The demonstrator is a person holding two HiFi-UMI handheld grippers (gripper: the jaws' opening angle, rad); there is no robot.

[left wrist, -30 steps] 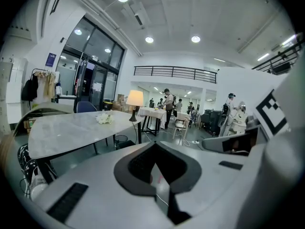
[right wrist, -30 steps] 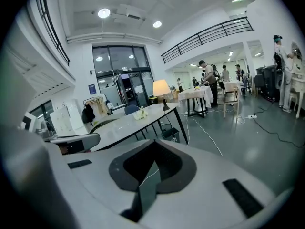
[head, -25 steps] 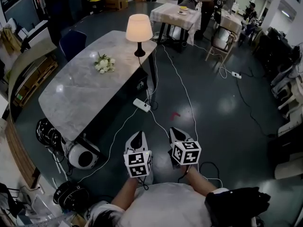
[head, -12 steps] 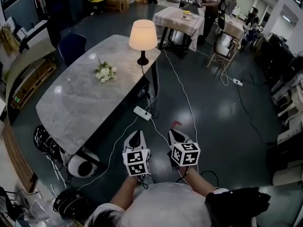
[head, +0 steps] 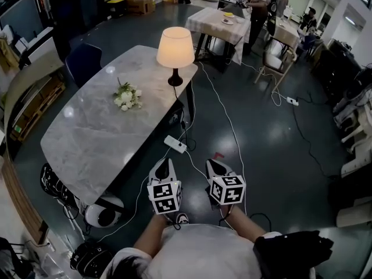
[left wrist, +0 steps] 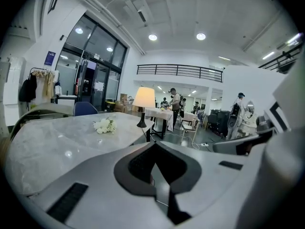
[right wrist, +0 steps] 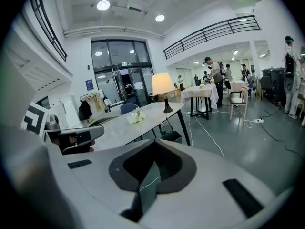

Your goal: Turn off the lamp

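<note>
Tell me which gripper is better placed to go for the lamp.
Left, marginally: the lit lamp on the table ahead stands nearer the left gripper; the right gripper is over floor. Both are shut, empty.

A large open-plan lab or studio hall: a dark polished floor (head: 273, 150) crossed by loose white cables (head: 222, 102) and a power strip (head: 175, 144). A marble counter (head: 87, 132) carries a lamp (head: 175, 48). People (head: 258, 4) stand at other tables (head: 220, 21) beneath a railed mezzanine (left wrist: 176, 69).

Lamp (head: 175, 47) switch too small to see, far people (head: 258, 4) tiny, hands hidden under the left tool (head: 165, 163) and right tool (head: 211, 163), black thing (head: 290, 253) cut off at the bottom edge.
</note>
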